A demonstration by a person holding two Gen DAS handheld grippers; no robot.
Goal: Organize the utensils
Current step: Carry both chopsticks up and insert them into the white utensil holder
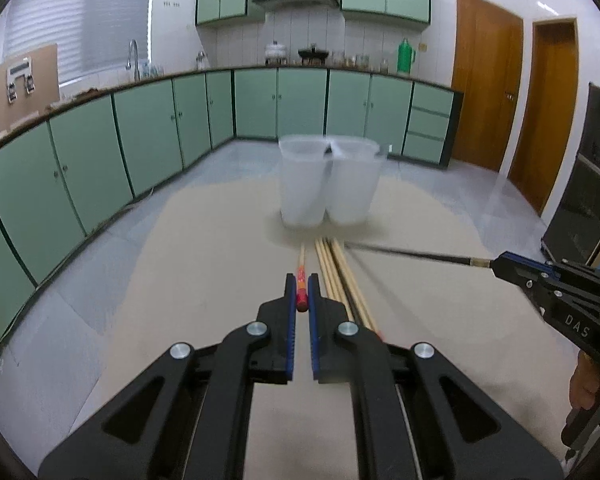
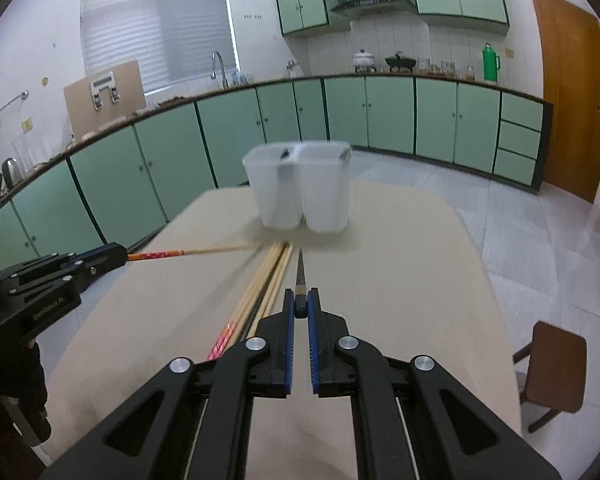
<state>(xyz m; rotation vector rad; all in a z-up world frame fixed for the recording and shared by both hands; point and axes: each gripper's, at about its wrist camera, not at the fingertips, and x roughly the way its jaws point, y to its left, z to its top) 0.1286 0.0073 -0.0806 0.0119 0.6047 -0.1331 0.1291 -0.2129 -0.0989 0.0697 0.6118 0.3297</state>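
My left gripper clamps the red-patterned butt of a pale wooden chopstick; my right gripper clamps a slim black chopstick. Both point toward the translucent twin-compartment plastic holder. Light, stiff and probably slippery, so end grips should suit.

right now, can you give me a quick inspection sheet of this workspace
surface: beige table, bare apart from the job's things
job's things: two-part clear holder; loose chopsticks lying in front of it
clutter: nothing seen
grippers: left tool shut on a red-ended chopstick; right tool shut on a dark chopstick
cables: nothing seen
surroundings: green cabinets, wooden doors, stool
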